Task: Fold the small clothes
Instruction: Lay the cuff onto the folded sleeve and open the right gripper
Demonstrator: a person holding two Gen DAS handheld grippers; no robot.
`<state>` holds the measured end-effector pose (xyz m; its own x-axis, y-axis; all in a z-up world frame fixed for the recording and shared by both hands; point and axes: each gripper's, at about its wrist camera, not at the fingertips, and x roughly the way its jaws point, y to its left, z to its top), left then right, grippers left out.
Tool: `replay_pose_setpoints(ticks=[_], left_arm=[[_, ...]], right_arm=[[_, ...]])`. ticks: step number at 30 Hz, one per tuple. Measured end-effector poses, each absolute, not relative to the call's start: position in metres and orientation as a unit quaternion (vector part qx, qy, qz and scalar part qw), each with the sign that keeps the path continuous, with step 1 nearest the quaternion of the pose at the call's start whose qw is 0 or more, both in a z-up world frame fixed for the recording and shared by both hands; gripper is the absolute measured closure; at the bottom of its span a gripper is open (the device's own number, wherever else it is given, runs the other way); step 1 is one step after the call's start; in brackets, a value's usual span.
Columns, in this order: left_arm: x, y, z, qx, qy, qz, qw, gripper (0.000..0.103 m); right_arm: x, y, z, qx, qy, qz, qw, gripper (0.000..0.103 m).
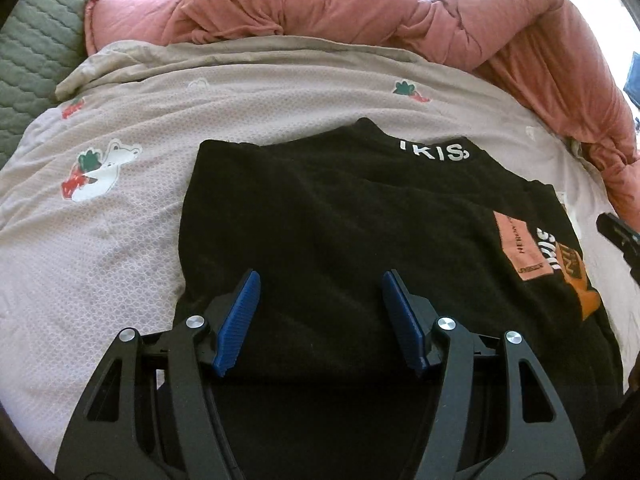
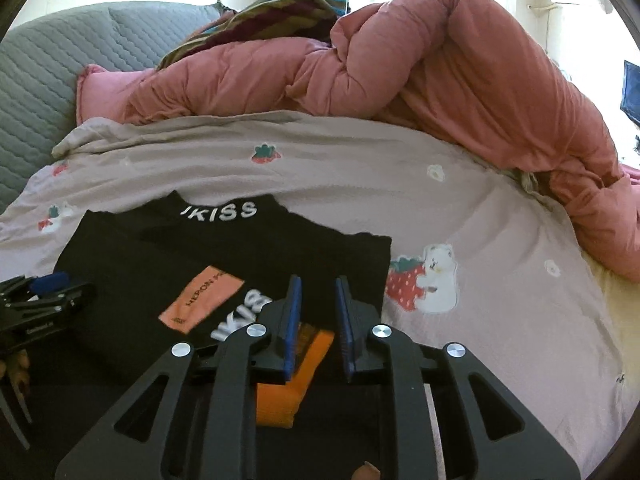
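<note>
A black shirt (image 1: 340,208) (image 2: 160,248) lies flat on the bed with its collar at the far end, white "IKISS" letters on the collar, and a pink patch and orange print on the chest. My left gripper (image 1: 320,280) (image 2: 52,290) hovers open over the shirt's near left part, with nothing between its blue pads. My right gripper (image 2: 319,282) (image 1: 618,232) is over the near right part, above the orange print. Its pads stand a narrow gap apart, and I see no cloth pinched between them.
The shirt rests on a pale pink bedsheet (image 1: 120,220) (image 2: 500,280) printed with bears and strawberries. A bunched pink duvet (image 1: 360,4) (image 2: 440,60) runs along the far and right side. A grey quilted cushion (image 1: 36,40) (image 2: 52,80) is at the far left, striped cloth (image 2: 272,12) behind the duvet.
</note>
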<state>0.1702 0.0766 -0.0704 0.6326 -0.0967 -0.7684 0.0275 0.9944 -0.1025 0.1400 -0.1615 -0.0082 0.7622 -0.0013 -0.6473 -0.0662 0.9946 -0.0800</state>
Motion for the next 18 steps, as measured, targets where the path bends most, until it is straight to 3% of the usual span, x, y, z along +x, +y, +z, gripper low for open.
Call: replay_pose_setpoints(ticks=[3, 14, 18], left_arm=[[0.169, 0.077, -0.071, -0.042, 0.426, -0.037, 0.903, 0.047], [0.162, 0.078, -0.071, -0.028, 0.432, -0.042, 0.9, 0.047], [0.158, 0.079, -0.068, -0.029, 0.43, -0.044, 0.901, 0.047]], right_arm=[[0.133, -0.147, -0.012, -0.057, 0.35, 0.05, 0.934, 0.077], [0.144, -0.13, -0.05, -0.045, 0.439, 0.094, 0.892, 0.077], [0.14, -0.134, -0.048, -0.032, 0.438, 0.096, 0.893, 0.076]])
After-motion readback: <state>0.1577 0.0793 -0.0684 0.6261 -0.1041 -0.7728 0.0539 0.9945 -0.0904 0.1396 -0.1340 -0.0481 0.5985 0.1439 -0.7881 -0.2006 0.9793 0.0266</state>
